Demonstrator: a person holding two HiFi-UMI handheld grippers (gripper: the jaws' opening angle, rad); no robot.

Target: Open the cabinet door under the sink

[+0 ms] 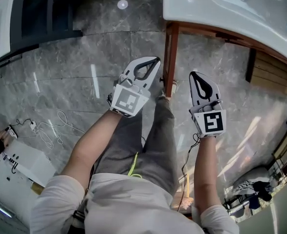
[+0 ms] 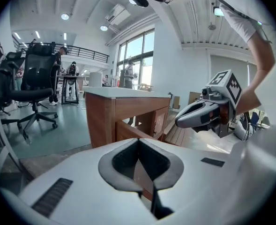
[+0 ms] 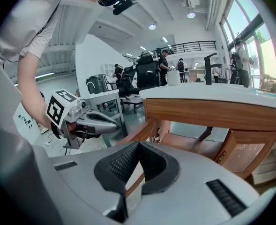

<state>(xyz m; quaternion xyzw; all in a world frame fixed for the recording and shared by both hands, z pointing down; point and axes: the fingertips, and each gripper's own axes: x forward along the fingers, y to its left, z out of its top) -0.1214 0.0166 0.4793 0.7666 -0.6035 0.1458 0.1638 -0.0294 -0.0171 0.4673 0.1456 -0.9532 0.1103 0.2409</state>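
Head view: the left tool [image 1: 152,64] and the right tool [image 1: 196,79] hang over the grey marble floor [image 1: 85,57]. Both point toward the wooden cabinet [image 1: 170,52] under the white sink [image 1: 197,4] at the upper right. The cabinet's front corner post stands between them, with the left tool's tip just beside it.

Left gripper view: the left tool [image 2: 138,142] has its jaws pressed together at the tips with nothing held. The cabinet [image 2: 100,121] stands ahead, and the right tool [image 2: 180,121] is at the right.

Right gripper view: the right tool [image 3: 138,146] is likewise closed and empty. The cabinet door [image 3: 244,159], a framed wooden panel with a small knob [image 3: 220,156], sits at the cabinet's right end. Whether it is ajar cannot be told. The left tool [image 3: 113,124] shows at the left.
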